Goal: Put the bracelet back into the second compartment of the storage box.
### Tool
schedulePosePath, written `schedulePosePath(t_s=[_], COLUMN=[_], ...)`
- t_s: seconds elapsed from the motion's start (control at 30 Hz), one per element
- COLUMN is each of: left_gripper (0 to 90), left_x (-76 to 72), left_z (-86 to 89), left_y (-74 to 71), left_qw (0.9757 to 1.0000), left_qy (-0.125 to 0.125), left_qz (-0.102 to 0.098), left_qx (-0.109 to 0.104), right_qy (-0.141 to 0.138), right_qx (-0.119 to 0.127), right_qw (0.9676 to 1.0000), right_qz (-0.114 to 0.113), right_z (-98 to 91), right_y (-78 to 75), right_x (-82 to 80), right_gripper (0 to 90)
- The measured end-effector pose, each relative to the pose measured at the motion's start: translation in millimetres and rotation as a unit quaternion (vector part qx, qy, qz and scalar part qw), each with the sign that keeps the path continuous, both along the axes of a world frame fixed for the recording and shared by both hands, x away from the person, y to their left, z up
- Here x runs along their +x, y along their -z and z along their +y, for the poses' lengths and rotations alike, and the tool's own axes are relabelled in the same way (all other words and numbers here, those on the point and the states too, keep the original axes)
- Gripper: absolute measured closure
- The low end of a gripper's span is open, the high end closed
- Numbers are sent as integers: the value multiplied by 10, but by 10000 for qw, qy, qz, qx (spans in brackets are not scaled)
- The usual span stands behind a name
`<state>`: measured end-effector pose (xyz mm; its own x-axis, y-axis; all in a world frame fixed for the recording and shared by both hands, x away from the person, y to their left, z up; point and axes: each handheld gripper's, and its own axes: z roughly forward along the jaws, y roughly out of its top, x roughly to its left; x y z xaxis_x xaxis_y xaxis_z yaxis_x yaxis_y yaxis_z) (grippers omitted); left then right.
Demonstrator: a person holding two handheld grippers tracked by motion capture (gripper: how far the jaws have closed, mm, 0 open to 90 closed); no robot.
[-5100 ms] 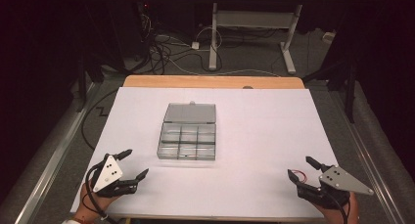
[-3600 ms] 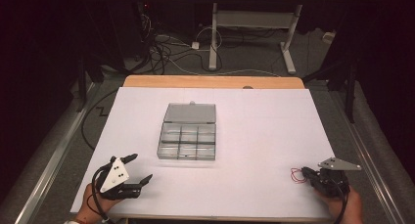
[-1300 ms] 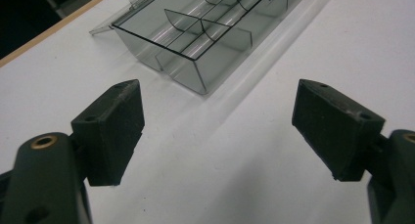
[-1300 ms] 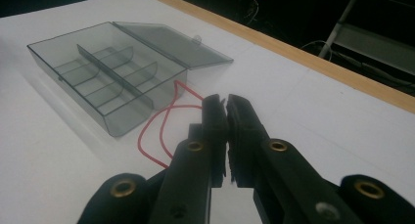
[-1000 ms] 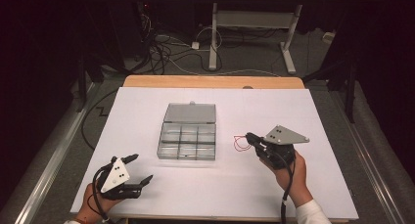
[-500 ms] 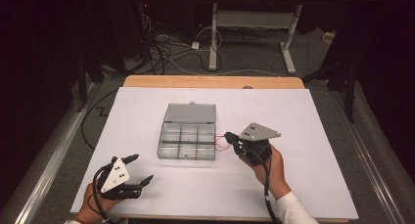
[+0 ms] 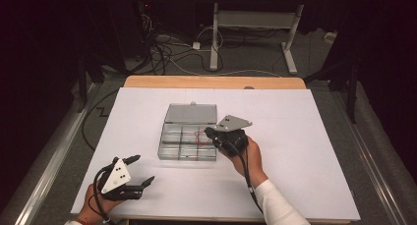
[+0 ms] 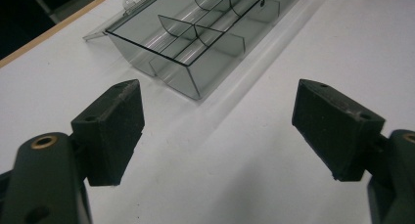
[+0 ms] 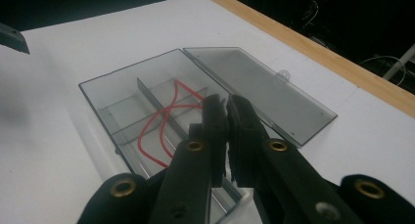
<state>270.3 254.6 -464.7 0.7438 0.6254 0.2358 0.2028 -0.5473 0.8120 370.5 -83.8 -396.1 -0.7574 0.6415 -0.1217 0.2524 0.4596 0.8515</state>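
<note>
A: At the near left corner of the white-covered table (image 7: 314,136), we held the left gripper (image 7: 139,171) idle above the sheet, its jaws wide apart and gripping nothing. In the left gripper view both black pads (image 8: 115,128) framed bare white surface, with the smoke-grey clear plastic compartment box (image 8: 195,43) well ahead of them.

B: And at centre, we had that box (image 7: 188,142) lying open, its hinged lid (image 7: 192,114) folded flat on the far side. Where was the wire?

A: The thin red wire loop (image 9: 161,123) hung from the right gripper (image 7: 210,132), which we had brought over the box's right edge. Its jaws were pinched together on the wire's end, and the loop trailed down across the dividers into the compartments on that side. From above, the red strand (image 7: 199,136) showed faintly inside the box.

B: So how far had we got?

A: We judged the carrying done and the placing only half done. The wire was already over and partly in the box, but we had not released it, and it straddled a divider rather than sitting inside one compartment. What remained, by our reckoning, was to lower it, part the jaws, draw the hand (image 7: 251,158) back, and perhaps fold down the lid.

B: Any brand or lettering?

A: None that we could read. The box, the sheet and the grey three-cornered plate (image 7: 234,122) on the right gripper all appeared unmarked.
</note>
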Motion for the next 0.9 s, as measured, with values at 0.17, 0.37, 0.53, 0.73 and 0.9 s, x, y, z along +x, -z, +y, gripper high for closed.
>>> schedulePosePath(t_s=[0.17,0.37,0.53,0.73,0.9], left_gripper=[190,190,190,190,190], left_x=[-4,-6,-5,11,2], left_z=[-6,-9,-13,-13,-10], left_y=[-2,-1,-4,22,13], left_qw=[10000,10000,9999,10000,10000], left_qy=[45,77,97,78,82], left_qz=[-1,-13,-11,30,-6], left_qx=[-17,-17,-30,22,3], right_qy=[-53,-83,-105,-103,-33], right_qx=[-80,-177,-265,-439,-579], right_qw=[9999,9998,9995,9988,9980], right_qz=[55,88,150,176,231], right_z=[165,313,414,498,550], right_y=[26,54,80,111,157], right_x=[74,133,198,278,380], right_gripper=[880,880,880,880,880])
